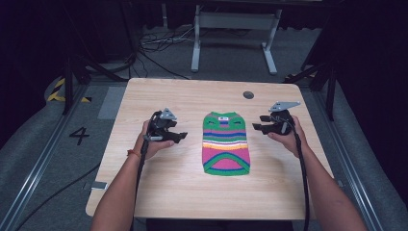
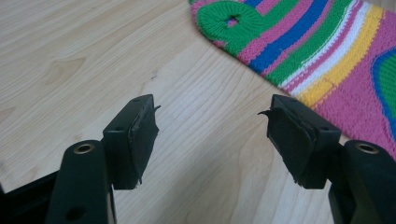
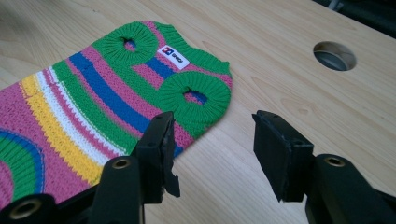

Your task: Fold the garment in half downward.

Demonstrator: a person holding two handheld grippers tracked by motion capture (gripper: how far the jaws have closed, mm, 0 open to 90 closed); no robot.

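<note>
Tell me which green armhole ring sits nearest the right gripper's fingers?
The ring beside the sweater's edge, just beyond the right gripper; the other ring lies farther off.

A lab or recording studio: black curtains [image 1: 370, 43] surround a lone wooden table [image 1: 159, 192] on grey carpet, with loose cables [image 1: 159, 43], floor rails [image 1: 36, 163] (hazard tape [image 1: 57, 89] nearby) and a painted number 4 [image 1: 79, 135].

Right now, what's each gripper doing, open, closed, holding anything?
Left gripper: open, holding nothing, beside the striped knit sweater.
Right gripper: open, holding nothing, at the sweater's other side.
</note>
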